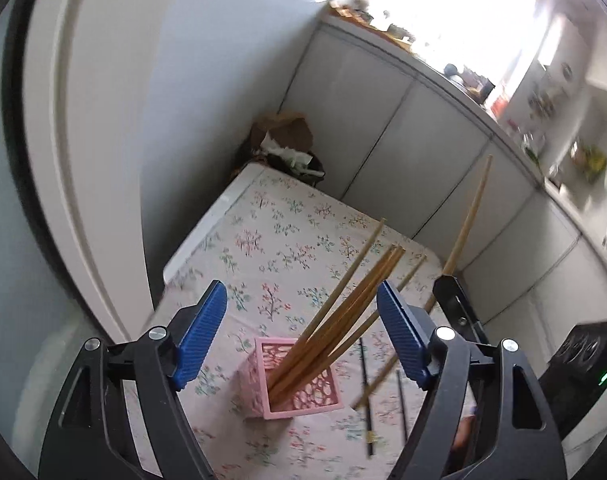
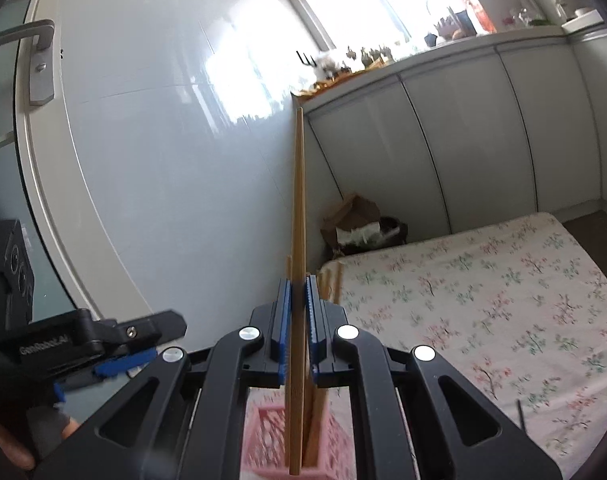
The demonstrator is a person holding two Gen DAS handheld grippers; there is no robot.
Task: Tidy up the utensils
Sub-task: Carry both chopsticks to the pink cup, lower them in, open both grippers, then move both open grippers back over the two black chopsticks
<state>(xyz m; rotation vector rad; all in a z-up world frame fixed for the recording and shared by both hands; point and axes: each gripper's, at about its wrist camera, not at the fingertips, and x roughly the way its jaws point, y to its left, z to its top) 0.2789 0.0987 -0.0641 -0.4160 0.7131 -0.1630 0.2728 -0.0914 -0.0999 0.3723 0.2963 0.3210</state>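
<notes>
Wooden chopsticks (image 1: 343, 320), pink plastic holder (image 1: 303, 400), floral cloth (image 2: 503, 300)

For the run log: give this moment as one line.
right gripper: shut on wooden chopstick, above pink holder | left gripper: open | holder: several chopsticks | black chopsticks: on tablecloth

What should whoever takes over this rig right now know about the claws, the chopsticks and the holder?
Left claw: open, empty, above the pink perforated plastic holder.
Right claw: shut on one light wooden chopstick, held roughly upright with its lower end over the holder, not yet released.
Done: several wooden chopsticks already lean in the holder on the floral tablecloth.
Left: lower and release the held chopstick, then collect the thin black chopsticks lying on the cloth beside the holder.
</notes>
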